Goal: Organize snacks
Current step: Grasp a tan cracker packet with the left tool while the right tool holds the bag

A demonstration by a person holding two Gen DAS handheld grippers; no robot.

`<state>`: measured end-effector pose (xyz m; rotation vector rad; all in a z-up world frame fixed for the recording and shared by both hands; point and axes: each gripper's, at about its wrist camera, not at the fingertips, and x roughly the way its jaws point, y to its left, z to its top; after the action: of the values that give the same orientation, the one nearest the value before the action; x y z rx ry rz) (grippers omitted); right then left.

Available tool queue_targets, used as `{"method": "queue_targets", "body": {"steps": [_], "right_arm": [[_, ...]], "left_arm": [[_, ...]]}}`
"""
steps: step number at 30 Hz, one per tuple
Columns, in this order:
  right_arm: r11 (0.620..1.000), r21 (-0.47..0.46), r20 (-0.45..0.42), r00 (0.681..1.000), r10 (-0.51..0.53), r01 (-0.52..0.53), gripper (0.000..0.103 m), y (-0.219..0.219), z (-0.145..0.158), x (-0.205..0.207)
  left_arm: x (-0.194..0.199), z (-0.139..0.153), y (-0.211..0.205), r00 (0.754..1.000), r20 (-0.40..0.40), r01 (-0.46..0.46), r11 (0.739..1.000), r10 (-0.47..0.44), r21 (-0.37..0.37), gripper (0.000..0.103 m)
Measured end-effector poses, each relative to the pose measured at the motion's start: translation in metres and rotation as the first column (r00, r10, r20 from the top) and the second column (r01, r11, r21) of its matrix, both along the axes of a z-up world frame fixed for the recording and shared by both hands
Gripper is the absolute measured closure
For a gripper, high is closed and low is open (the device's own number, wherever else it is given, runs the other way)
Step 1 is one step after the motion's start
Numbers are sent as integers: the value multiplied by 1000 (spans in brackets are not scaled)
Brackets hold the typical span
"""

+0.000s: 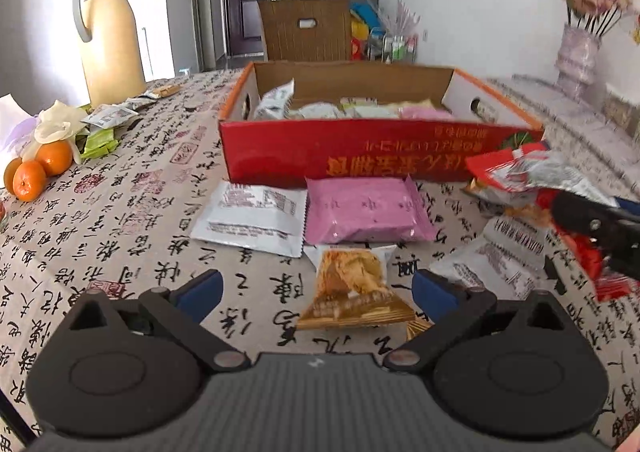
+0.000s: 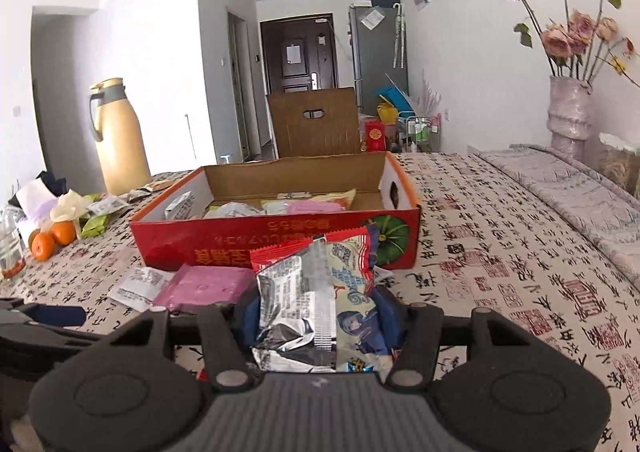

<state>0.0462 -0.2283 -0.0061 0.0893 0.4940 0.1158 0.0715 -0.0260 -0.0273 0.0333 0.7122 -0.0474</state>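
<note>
While the red and silver snack packet sits upright between the blue pads of the right gripper, clamped there and lifted clear of the table, its crinkled foil back faces the right wrist camera and its red serrated top edge stands in front of the red cardboard box. From the left wrist view the same packet hangs near the box's right front corner, with the black body of the right gripper coming in from the right edge.

That box lies open-topped on the table, and several pale, green and pink packets rest inside it. Just in front of its near wall lie a white packet and a pink packet side by side, touching or nearly so. Nearer the left gripper, a golden-yellow packet rests on the cloth between the blue fingers, which stand wide apart and do not touch it. More white and red packets lie in a loose heap to the right.

A calligraphy-print tablecloth covers the table. Well off to the left are three oranges, a green packet and a cream thermos jug. A vase of pink flowers stands at the far right.
</note>
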Motion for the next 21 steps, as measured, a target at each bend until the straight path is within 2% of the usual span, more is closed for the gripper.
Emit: {"method": "queue_targets", "body": {"steps": [6, 8, 10, 12, 14, 16, 19, 21], "right_arm": [[1000, 24, 1, 1000, 3, -3, 47, -10, -5, -4], [999, 33, -2, 1000, 2, -2, 47, -12, -7, -4], [999, 37, -8, 1000, 3, -2, 47, -13, -8, -4], [999, 42, -9, 1000, 4, -4, 47, -14, -10, -4], [999, 51, -11, 1000, 7, -7, 47, -15, -12, -4], [998, 54, -15, 1000, 13, -12, 47, -14, -13, -5], [998, 60, -14, 1000, 21, -20, 47, -14, -15, -4], [998, 64, -15, 1000, 26, -24, 47, -13, -15, -4]], "left_arm": [[11, -3, -9, 999, -43, -26, 999, 27, 18, 7], [15, -4, -9, 997, -64, -32, 999, 32, 15, 13], [20, -6, -10, 995, -87, -43, 999, 44, 13, 25], [22, -9, -9, 993, -105, -49, 999, 50, 8, 33], [22, -11, -9, 992, -111, -52, 999, 53, 6, 37], [21, -9, -11, 993, -107, -38, 999, 39, 5, 52], [20, -9, -12, 994, -100, -38, 999, 38, 0, 60], [19, -8, -11, 994, -99, -36, 999, 35, -7, 61]]}}
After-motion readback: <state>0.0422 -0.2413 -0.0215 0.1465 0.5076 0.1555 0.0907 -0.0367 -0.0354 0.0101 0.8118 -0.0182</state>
